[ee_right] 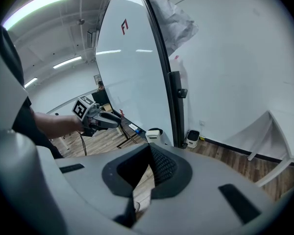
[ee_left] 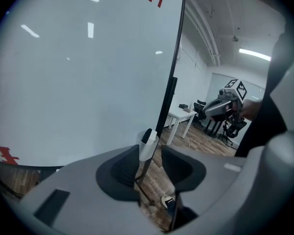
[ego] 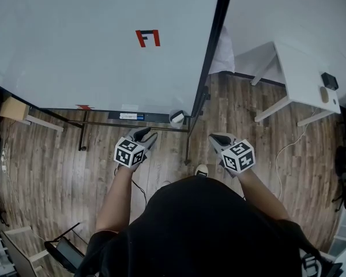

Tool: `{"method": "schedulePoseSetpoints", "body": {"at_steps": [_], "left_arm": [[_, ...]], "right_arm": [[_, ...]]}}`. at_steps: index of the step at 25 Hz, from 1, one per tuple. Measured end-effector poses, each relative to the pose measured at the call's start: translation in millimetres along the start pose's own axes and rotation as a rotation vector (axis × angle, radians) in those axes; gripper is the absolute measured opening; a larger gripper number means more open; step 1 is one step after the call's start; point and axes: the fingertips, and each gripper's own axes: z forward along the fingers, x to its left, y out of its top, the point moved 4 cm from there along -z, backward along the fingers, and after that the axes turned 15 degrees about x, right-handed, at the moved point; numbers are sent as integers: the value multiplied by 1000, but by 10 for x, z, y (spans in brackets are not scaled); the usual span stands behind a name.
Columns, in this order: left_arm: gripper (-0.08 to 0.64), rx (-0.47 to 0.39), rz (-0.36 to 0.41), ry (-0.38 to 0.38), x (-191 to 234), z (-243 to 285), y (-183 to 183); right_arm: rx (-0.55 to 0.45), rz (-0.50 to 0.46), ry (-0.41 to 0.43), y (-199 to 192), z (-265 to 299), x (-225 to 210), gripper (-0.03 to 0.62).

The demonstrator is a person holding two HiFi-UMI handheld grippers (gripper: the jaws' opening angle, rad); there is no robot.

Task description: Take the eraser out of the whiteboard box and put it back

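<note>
Eraser [ee_left: 148,135] seemingly in whiteboard box [ee_left: 145,150]; left gripper [ee_left: 150,156] jaws apart, right gripper [ee_right: 149,150] closed, both empty; pre-pick or post-return.

White whiteboard [ego: 75,39] with red mark [ego: 147,37]; brown wood-grain floor [ego: 57,172]; grey left tongs [ego: 144,135] bearing black-and-white square markers [ego: 129,153].
</note>
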Motion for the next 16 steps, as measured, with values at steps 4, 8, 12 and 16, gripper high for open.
{"method": "schedulePoseSetpoints", "body": {"at_steps": [4,8,12,16], "left_arm": [[143,0,0,0,-23,-105,-109],[124,12,-3,-10,-26,-161,-259],[115,17,-6,-22,-30,-210,-389],[107,20,-5,-32,-34,-258,-474]], "right_arm": [[-7,0,-3,21,-5,88,-6],[-6,3,0,8,23,186,-6],[-9,8,-6,-7,23,252,-6],[-13,16,-16,-10,5,291,-6]]}}
